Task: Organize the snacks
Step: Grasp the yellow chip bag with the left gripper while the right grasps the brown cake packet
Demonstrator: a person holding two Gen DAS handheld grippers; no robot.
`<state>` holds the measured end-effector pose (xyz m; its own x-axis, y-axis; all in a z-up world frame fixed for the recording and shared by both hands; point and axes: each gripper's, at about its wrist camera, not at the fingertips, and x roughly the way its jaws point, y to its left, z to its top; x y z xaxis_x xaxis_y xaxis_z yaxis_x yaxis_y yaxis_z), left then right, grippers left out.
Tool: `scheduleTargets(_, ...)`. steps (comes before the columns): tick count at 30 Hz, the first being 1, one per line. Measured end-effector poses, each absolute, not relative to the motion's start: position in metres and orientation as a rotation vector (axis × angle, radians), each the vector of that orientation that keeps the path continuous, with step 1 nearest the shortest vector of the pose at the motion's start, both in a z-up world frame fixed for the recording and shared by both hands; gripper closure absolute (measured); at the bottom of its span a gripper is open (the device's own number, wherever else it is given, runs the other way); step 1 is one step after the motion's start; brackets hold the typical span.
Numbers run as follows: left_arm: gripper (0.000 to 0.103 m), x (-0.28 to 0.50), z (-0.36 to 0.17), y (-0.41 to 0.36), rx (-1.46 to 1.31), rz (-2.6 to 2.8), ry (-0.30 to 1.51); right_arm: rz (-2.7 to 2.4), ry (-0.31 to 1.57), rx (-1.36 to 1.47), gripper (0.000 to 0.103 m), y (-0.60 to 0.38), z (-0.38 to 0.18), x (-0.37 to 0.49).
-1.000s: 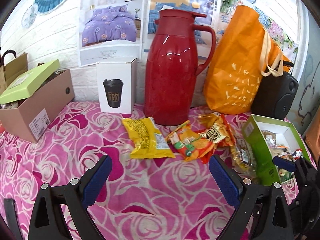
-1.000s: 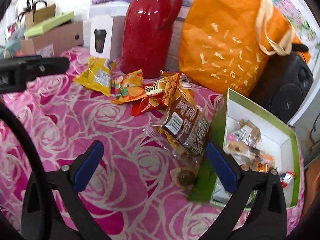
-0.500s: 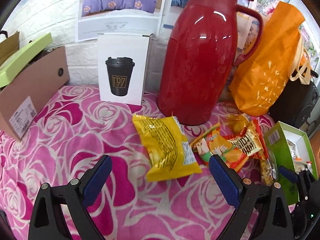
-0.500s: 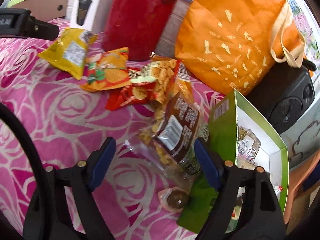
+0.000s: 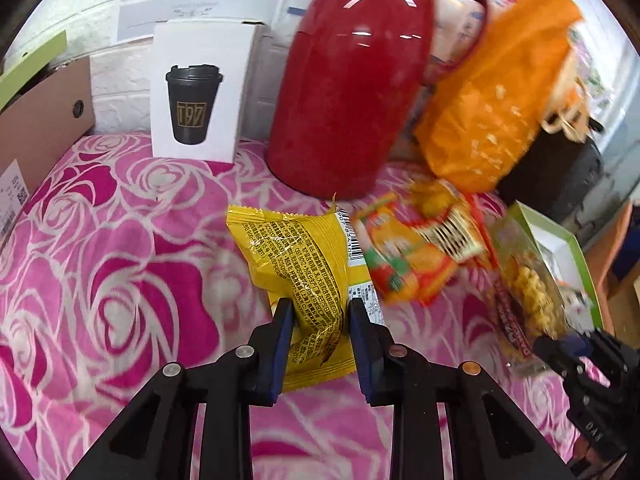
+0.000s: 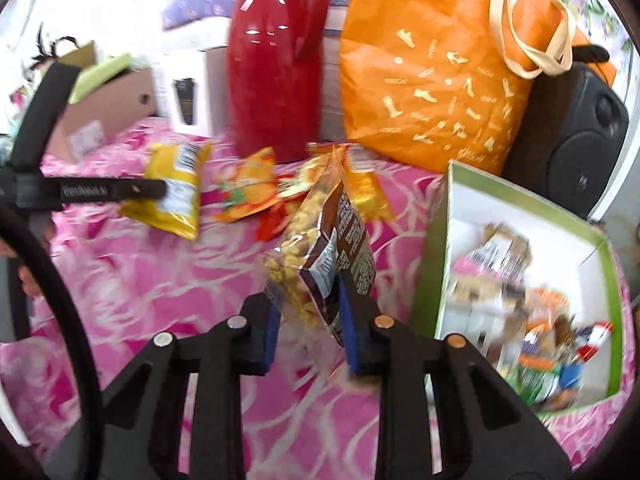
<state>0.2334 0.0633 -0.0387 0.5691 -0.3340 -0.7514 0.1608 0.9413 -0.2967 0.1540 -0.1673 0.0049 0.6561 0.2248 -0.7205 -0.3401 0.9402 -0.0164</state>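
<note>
My left gripper [image 5: 319, 318] is shut on the near end of a yellow snack bag [image 5: 298, 264] lying on the pink rose cloth. Right of it lie an orange snack bag [image 5: 400, 260] and a red-and-yellow packet [image 5: 452, 224]. My right gripper [image 6: 306, 308] is shut on a clear bag of puffed snacks with a brown label [image 6: 320, 248], which stands tilted up off the cloth. Just to its right is the green-edged open box [image 6: 432, 240] with several small snacks inside. In the left wrist view the right gripper [image 5: 560, 346] and its bag [image 5: 528, 292] show at the right.
A red thermos jug [image 5: 344, 96] stands behind the snacks, with a white cup box [image 5: 196, 92] to its left and a cardboard box [image 5: 36, 120] at far left. An orange tote bag [image 6: 436, 76] and a black speaker [image 6: 576, 136] sit at back right.
Both grippers have moved forward and shut: the left on the yellow snack bag, the right on the clear puffed-snack bag, which has come up off the cloth.
</note>
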Motion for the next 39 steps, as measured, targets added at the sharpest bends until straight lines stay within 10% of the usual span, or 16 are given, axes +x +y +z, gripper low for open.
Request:
scheduleTargets(7,0.072,0.161,-0.040,0.043,-0.102,-0.353,0.957,0.484,0.855,-0.199,0.063,-0.144,-0.007,0.106)
scheduleTargets(11,0.040,0.137,-0.041,0.043,-0.038,-0.297,0.927,0.504,0.856,-0.159,0.013,-0.143,-0.014,0.092)
scheduleTargets(36,0.039,0.152,-0.052,0.051,-0.083,-0.224,0.945,0.365,0.951,-0.023,0.006,-0.124,-0.055,0.150)
scheduleTargets(39,0.039,0.155,-0.055,0.050,-0.093,-0.216,0.946,0.383,0.953,0.028,0.022,-0.130,-0.055,0.148)
